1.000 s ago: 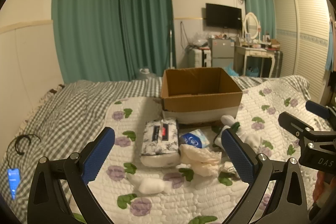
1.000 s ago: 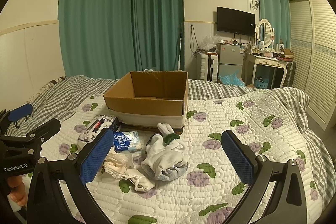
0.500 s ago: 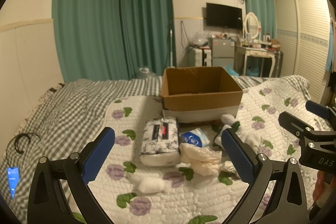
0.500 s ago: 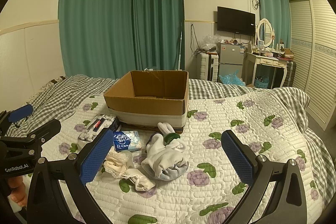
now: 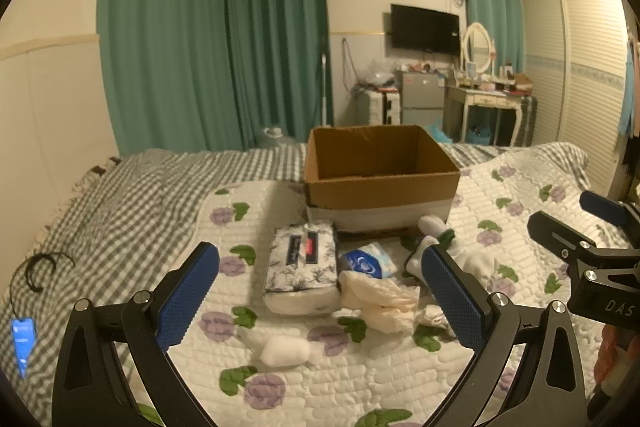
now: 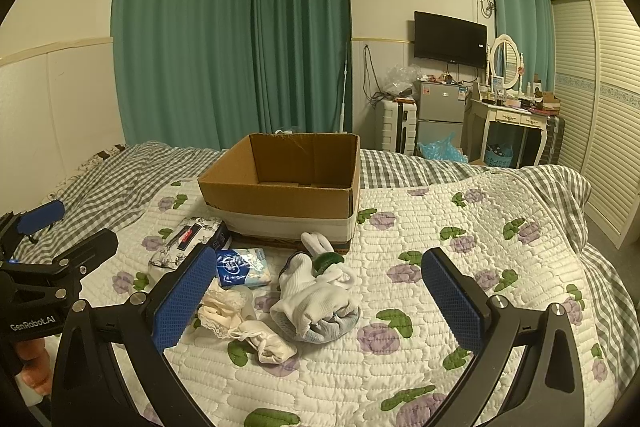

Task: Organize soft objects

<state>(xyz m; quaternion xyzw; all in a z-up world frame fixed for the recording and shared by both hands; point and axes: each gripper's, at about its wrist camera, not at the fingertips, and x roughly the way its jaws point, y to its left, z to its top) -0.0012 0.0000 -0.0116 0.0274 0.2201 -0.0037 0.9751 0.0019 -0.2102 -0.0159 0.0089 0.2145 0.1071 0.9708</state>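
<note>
On a quilt (image 6: 460, 227) with purple flowers, spread over a bed, we hold two grippers above a scatter of soft things, both with fingers spread wide and gripping nothing. The left gripper (image 5: 320, 291) hangs over a flower-printed tissue pack (image 5: 301, 267), which lies just in front of an open cardboard box (image 5: 376, 195) (nothing shows in the part of its inside that we can see). Beside the pack, toward the right, lies a small blue packet (image 5: 366, 263), and touching its near edge a crumpled cream cloth (image 5: 380, 301). A small white roll (image 5: 285, 350) sits alone nearer to us, apart from the rest.

The right gripper (image 6: 316, 295) hovers above a white bundle (image 6: 316, 309) with a grey cuff, on top of which rests a white plush with long ears and a dark green piece (image 6: 326, 259); the ears reach the foot of the box. To the left of the bundle, a cream lace piece (image 6: 222, 307) and a knotted white sock (image 6: 266, 341) lie touching each other.

Each gripper shows at the edge of the other's view, a hand (image 6: 32, 359) closed round the left one's handle. On the checked blanket (image 5: 120, 211) at far left lie a black cord loop (image 5: 36, 271) and a lit blue screen (image 5: 23, 333). Green curtains (image 6: 240, 35) hang behind the bed.
</note>
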